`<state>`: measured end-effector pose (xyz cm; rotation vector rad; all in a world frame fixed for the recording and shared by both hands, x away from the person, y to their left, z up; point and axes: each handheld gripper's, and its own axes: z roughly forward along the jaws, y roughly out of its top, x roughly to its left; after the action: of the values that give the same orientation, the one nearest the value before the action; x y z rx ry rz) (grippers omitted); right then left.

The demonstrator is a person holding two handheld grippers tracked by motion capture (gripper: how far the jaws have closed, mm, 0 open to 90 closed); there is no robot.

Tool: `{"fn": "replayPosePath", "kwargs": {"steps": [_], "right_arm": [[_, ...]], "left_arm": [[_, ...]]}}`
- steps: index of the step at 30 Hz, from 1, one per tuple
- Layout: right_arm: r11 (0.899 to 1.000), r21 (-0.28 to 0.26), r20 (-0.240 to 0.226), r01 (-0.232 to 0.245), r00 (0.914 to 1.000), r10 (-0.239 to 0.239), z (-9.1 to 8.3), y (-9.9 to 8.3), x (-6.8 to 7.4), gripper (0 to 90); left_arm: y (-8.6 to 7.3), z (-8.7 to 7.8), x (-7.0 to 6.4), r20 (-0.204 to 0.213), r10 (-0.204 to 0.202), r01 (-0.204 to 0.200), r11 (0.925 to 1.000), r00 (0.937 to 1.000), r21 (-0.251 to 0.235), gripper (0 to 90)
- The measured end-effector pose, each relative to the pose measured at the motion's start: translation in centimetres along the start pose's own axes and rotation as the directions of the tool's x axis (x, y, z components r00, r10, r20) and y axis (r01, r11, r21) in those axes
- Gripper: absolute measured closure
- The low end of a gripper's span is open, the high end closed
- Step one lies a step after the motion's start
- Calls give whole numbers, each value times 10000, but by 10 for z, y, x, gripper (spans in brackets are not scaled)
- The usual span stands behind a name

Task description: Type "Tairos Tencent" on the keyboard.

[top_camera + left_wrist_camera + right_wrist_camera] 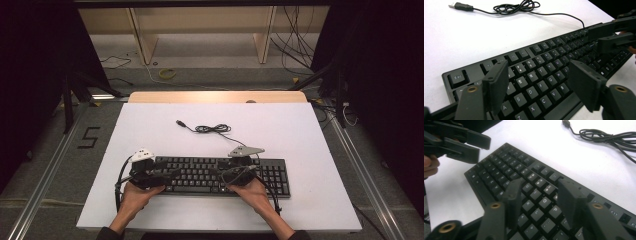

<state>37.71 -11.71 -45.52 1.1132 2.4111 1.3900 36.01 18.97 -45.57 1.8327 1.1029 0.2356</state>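
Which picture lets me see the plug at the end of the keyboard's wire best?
The left gripper view: the USB plug lies close and sharp on the white table. The high view shows the plug tiny beside the coiled cable. The right gripper view cuts it off at the top edge.

Keyboard (220,175) at table (310,200) front-centre — cable (212,129) coiled behind it, grippers over L/R ends.

Your left gripper (165,176) is black with a pale three-cornered top plate; your right gripper (227,175) carries a grey one. Each has flat black jaws, brass-ringed screw holes and a looping black cable. Your sleeves are dark.
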Motion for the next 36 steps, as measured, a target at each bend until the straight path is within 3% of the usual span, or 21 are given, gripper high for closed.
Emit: {"fn": "replayPosePath", "kwargs": {"steps": [15, 36], "right_arm": [[9975, 704, 487, -1, 9988, -33, 18, 1, -3, 893], [9915, 1298, 725, 118, 9971, -213, 35, 0, -1, 900]], "left_arm": [[-8, -11, -2, -33, 260, -260, 9994, 9997, -215, 265], [-14, -16, -2, -94, 367, -369, 9991, 9993, -226, 259]]}}
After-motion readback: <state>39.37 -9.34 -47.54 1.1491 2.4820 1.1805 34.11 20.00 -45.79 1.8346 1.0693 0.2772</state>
